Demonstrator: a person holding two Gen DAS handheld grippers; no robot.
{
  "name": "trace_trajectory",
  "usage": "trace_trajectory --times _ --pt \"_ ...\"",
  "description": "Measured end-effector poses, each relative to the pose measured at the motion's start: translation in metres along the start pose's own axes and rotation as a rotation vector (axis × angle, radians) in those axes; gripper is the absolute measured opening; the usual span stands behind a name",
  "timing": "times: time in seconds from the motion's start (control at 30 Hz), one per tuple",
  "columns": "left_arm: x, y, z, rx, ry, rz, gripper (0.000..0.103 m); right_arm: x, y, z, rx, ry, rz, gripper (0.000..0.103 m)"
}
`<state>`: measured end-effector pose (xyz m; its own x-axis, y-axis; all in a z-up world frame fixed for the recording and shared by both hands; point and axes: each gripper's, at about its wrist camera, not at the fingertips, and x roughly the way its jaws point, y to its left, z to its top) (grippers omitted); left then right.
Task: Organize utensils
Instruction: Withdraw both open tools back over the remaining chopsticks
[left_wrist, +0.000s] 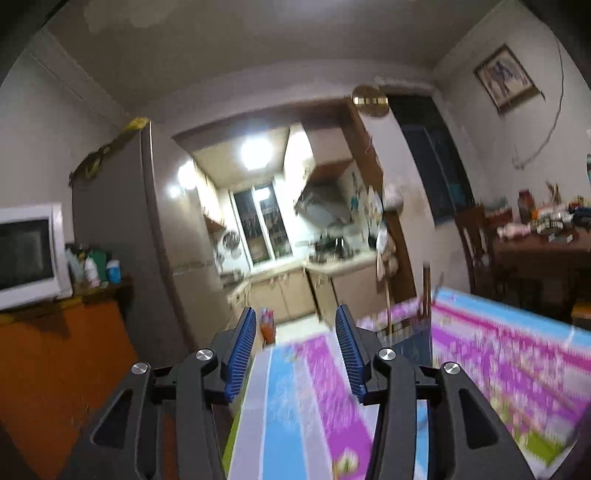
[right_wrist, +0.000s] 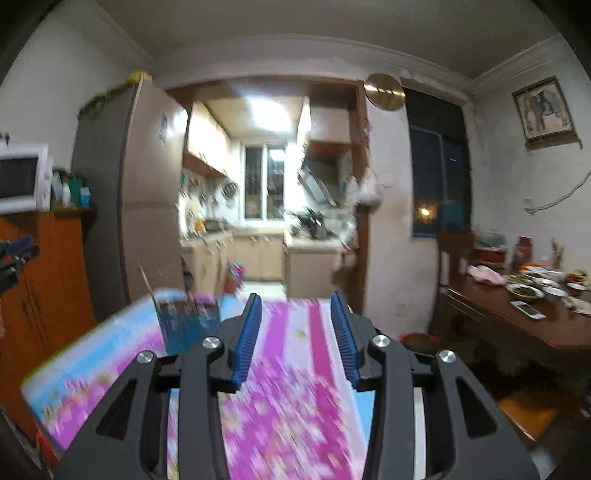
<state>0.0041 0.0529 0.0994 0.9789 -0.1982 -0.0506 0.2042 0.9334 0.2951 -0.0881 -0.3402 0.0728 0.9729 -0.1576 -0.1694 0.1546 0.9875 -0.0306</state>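
Patterned tablecloth (right_wrist: 288, 369) under both grippers; blue holder (right_wrist: 188, 325) at ten o'clock. Left gripper (left_wrist: 295, 328) and right gripper (right_wrist: 295, 314) parted, empty. Blur suggests haste: a careless swing could topple the holder.

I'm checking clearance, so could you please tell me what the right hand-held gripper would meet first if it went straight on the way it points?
Probably nothing close: the right hand-held gripper, open and empty, points over the patterned tabletop toward the kitchen doorway. The blue utensil holder sits left of that line. Depth is unclear.

Both wrist views look level over the patterned tablecloth (left_wrist: 306, 398) toward the lit kitchen doorway (right_wrist: 266, 192), sharing fridge (right_wrist: 147, 184) and microwave (left_wrist: 26, 254) at frame left
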Motion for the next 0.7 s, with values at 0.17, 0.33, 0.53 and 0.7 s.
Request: trace_trajectory --times 0.17,0.33,0.53,0.7 --pt "-0.033 0.008 -0.079 -0.038 0.188 0.013 0.048 -0.015 0.012 -0.059 -0.010 0.189 -0.002 0.038" --pt "-0.070 -0.022 -0.160 0.000 0.353 -0.032 0.043 -0.008 0.053 -0.136 0.000 0.389 0.077 0.034" --pt "-0.093 -0.044 -0.214 0.015 0.426 -0.070 0.036 -0.013 0.107 -0.184 -0.082 0.424 0.132 0.028" --pt "-0.086 -0.033 -0.233 -0.062 0.440 -0.066 0.031 -0.016 0.135 -0.196 -0.113 0.384 0.138 0.028"
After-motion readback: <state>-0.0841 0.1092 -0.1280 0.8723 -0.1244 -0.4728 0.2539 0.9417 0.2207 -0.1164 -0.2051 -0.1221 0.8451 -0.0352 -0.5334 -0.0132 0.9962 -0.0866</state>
